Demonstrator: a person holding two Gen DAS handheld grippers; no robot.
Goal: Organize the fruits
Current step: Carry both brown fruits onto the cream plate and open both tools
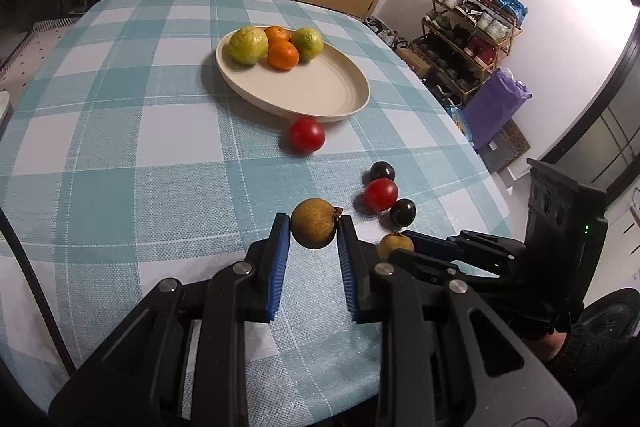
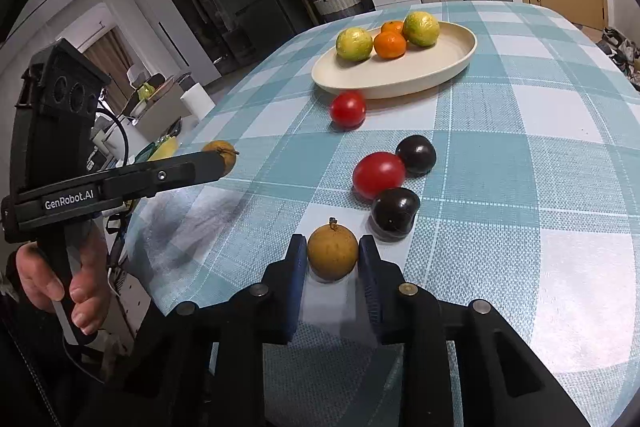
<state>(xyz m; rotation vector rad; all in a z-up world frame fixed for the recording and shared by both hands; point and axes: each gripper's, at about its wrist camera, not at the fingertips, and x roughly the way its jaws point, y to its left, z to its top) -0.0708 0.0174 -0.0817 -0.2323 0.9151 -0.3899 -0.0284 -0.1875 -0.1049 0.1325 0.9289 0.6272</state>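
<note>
Left gripper (image 1: 314,233): jaws clamped on a round brown-yellow rough-skinned fruit with a short dry stem (image 1: 313,229), carried clear of the cloth.
Right gripper (image 2: 332,257): blue pads closed against a second round tan fruit with a stem stub (image 2: 332,255); whether it rests on the cloth or is just lifted is hard to tell, since a pale blur sits under it.
Table: teal-and-white checked tablecloth (image 1: 120,131), its edge close to both grippers.
Dish: cream oval shallow plate (image 1: 320,99) toward the far side, holding two yellow-green citrus fruits (image 1: 248,45) and two small orange mandarins (image 1: 283,55) bunched at its far end; the near half is bare.
Loose fruit: one red round tomato (image 1: 307,135) touching the plate's near rim; another red tomato (image 2: 378,174) between two dark purple glossy plums (image 2: 416,155), all three touching, just beyond the right gripper.
Person: a hand (image 2: 60,279) wraps the left tool's handle.
Risk, grip: round fruit held only at its sides may pivot or squirt out.
Risk, path: a low carry toward the plate could knock the tomato-plum cluster rolling.
Risk, drop: fruit released on the plate's sloping rim may roll back out.
</note>
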